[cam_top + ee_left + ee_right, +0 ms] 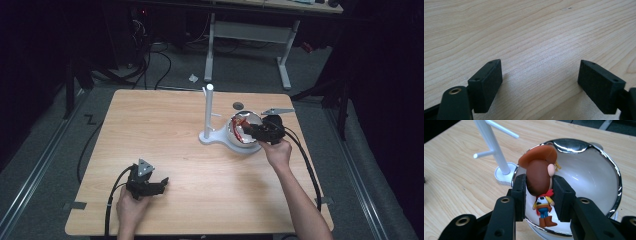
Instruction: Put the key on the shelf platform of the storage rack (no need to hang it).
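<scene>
A small cowboy figurine (540,182) with a brown hat, red scarf and brown boots hangs over a shiny metal bowl (609,170). My right gripper (539,196) is shut on its head, with the body dangling between the pads. From above, that right gripper (252,131) is at the bowl (235,141) on the right of the table, with the red of the figurine (239,125) just visible. My left gripper (159,186) rests near the front left of the table, open and holding nothing. Its pads (487,83) stand wide apart over bare wood.
A white stand with a post and short pegs (208,107) rises just left of the bowl; its post (495,150) is close to my right gripper. The wooden table (160,130) has dark floor and cables around it. A desk frame (250,35) stands behind.
</scene>
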Motion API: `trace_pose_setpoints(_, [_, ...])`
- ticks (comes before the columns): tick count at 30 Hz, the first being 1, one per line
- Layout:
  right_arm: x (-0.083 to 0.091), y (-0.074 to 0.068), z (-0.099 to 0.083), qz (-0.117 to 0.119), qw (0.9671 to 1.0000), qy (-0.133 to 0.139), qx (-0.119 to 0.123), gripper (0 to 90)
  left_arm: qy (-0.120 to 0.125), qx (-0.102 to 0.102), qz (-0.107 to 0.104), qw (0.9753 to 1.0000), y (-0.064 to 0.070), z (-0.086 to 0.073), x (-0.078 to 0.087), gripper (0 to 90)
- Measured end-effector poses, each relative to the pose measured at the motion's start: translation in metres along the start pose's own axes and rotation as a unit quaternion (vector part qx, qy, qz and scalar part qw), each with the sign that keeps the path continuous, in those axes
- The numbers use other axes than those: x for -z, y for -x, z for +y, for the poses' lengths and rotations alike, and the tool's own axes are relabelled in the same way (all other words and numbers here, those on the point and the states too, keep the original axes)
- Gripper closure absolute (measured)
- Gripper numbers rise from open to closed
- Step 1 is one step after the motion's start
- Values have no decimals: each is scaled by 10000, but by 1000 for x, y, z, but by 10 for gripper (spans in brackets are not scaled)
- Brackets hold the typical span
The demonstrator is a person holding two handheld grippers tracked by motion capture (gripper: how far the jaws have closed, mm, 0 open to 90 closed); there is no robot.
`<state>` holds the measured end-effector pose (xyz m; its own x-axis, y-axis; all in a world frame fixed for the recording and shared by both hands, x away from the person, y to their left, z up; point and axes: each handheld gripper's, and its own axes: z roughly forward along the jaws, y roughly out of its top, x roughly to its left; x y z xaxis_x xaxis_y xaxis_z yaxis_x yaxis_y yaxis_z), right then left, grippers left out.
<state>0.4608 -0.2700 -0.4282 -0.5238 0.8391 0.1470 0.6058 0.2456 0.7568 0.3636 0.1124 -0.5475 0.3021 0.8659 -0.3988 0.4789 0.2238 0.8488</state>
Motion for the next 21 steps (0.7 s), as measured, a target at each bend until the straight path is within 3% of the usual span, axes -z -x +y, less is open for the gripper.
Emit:
trace_pose_setpoints(6, [-10,-1,-1,-213,9996,-163,101,667,-2,-2,0,10000,0,0,0,200])
trace_pose_setpoints(21, [-26,4,-4,-337,9988,-353,32,665,-2,0,-1,10000,0,0,0,200])
